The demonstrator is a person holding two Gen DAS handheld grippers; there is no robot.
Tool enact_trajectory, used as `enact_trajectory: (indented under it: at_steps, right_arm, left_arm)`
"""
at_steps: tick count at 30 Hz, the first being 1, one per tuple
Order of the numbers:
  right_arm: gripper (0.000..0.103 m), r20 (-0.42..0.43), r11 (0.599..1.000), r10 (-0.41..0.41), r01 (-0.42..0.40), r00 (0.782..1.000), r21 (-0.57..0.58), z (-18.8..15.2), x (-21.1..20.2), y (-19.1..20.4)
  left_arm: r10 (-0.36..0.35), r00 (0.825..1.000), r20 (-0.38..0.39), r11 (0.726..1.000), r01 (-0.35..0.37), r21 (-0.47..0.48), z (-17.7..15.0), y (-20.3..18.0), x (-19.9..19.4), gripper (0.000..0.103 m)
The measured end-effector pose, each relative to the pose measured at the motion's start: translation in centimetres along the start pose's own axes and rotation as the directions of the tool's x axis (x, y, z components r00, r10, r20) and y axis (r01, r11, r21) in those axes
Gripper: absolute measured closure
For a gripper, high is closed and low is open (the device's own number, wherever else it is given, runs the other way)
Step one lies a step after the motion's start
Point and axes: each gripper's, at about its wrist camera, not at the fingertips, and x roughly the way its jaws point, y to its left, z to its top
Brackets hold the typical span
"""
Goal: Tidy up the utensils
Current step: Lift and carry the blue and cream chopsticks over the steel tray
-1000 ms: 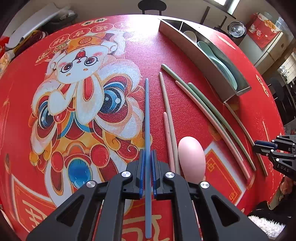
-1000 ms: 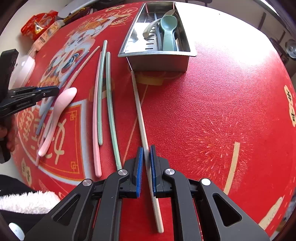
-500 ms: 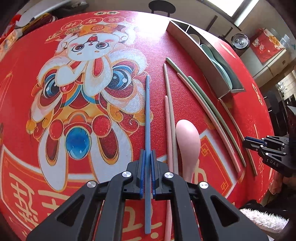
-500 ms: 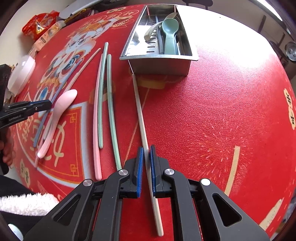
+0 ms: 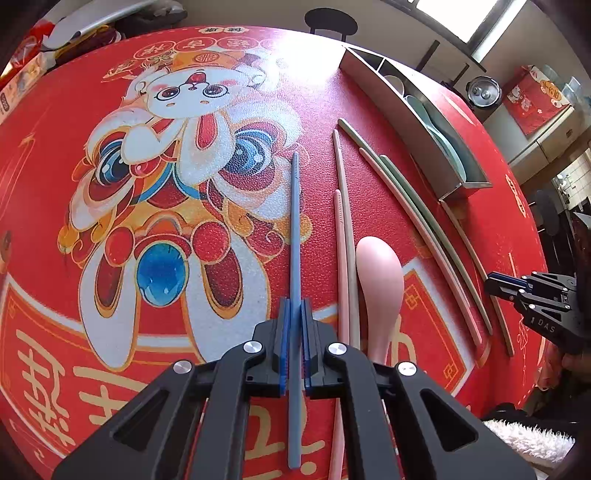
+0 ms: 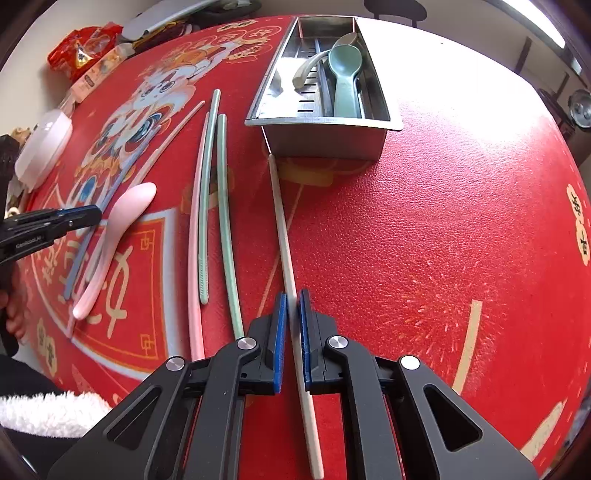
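My left gripper (image 5: 294,308) is shut on a blue chopstick (image 5: 294,229) that points away over the red mat. My right gripper (image 6: 291,299) is shut on a cream chopstick (image 6: 281,221) whose far tip lies by the steel utensil tray (image 6: 325,138). The tray holds a green spoon (image 6: 345,70) and a grey-white spoon (image 6: 314,62). A pink spoon (image 5: 378,280), pink and cream chopsticks (image 5: 343,236) and green and pink chopsticks (image 6: 210,184) lie on the mat between the grippers. The right gripper also shows in the left wrist view (image 5: 496,284), the left gripper in the right wrist view (image 6: 94,214).
The round table has a red mat with a cartoon lion-dance print (image 5: 177,147). Snack packets (image 6: 81,48) and a white lidded dish (image 6: 42,147) sit at the table's far left edge. A dark chair (image 5: 330,24) stands behind the table.
The left gripper has moved back toward the near edge with the blue chopstick in it, and the pink spoon now lies farther ahead. The right gripper holds still on the cream chopstick.
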Motion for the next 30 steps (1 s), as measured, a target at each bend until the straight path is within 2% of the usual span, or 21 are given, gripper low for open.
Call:
enact_trajectory:
  at_steps: [10,15,24,30]
  right_arm:
    - [0.097,0.055,0.994,0.111,-0.109,0.992,-0.031,0.4,-2.9,1.2]
    - [0.097,0.067,0.991,0.131,-0.128,0.989,-0.037,0.8,-3.5,1.7]
    - [0.097,0.132,0.984,0.166,-0.172,0.977,0.036,2.3,-5.2,0.2]
    - [0.097,0.164,0.979,0.183,-0.194,0.969,0.055,3.2,-5.7,-0.5]
  left_arm:
    - [-0.076,0.994,0.085,0.996,0.08,-0.05,0.3,0.1,-4.4,0.097]
    - [-0.09,0.992,0.087,0.993,0.096,-0.07,0.5,0.0,-4.9,0.097]
    - [-0.137,0.984,0.118,0.984,0.149,-0.098,2.2,-0.6,-5.7,0.097]
    - [-0.158,0.979,0.131,0.984,0.167,-0.059,3.5,-2.2,-5.9,0.097]
